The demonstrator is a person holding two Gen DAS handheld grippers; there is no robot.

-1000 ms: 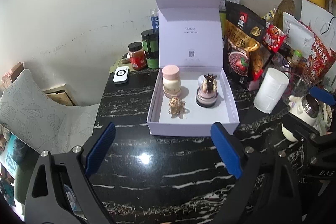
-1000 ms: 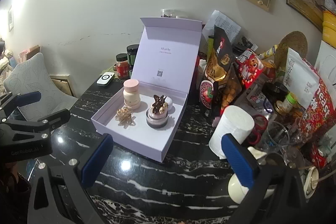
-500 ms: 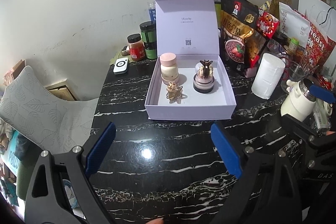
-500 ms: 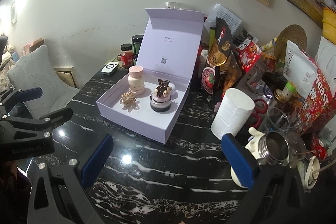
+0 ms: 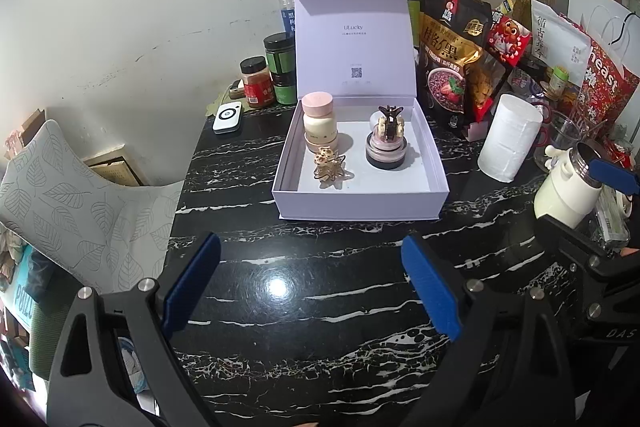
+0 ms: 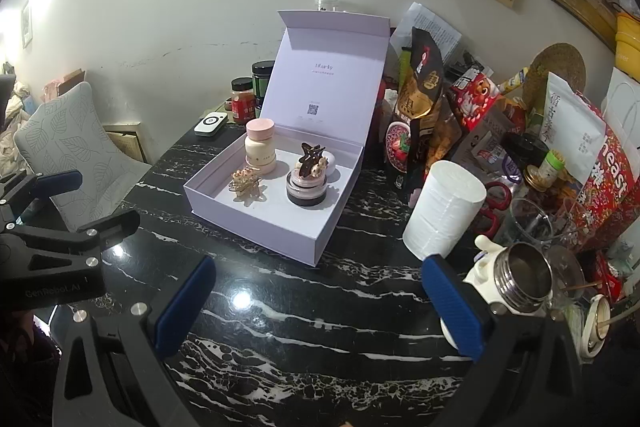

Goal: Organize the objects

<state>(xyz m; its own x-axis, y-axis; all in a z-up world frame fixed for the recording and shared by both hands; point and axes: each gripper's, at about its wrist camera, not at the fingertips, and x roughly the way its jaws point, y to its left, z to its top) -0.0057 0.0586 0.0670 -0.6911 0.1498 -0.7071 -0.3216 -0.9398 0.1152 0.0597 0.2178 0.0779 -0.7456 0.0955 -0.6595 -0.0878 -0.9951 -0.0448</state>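
Nearest the cameras, the left gripper [image 5: 312, 287] and the right gripper [image 6: 320, 303] hang released over the glossy black marble tabletop [image 5: 320, 307], their ribbed blue pads spread wide with nothing between them.

Beyond them, mid-table, sits the lavender gift box [image 5: 358, 205], a shallow matte cardboard rectangle with its long axis running left to right in the left wrist view. Its hinged lid [image 5: 354, 35] stands upright at the far edge, the printed inside facing the grippers. Inside the box, nearest the front wall on the left, lies a spiky gold hair clip [image 5: 330, 169]. Just behind it stands a cream cylindrical jar [image 5: 319, 127] with a round pink cap. To the right in the box is a squat round pink and dark jar [image 5: 386, 155], with a brown butterfly-shaped clip [image 5: 389, 123] perched upright on top.

Right of the box stands a white paper roll [image 5: 508, 137], with a cream thermos [image 5: 570, 187] nearer. Behind the roll lean glossy snack bags [image 5: 454, 43]. Left of the lid stand a red-labelled spice jar [image 5: 256, 81] and stacked dark green-labelled jars [image 5: 282, 67].
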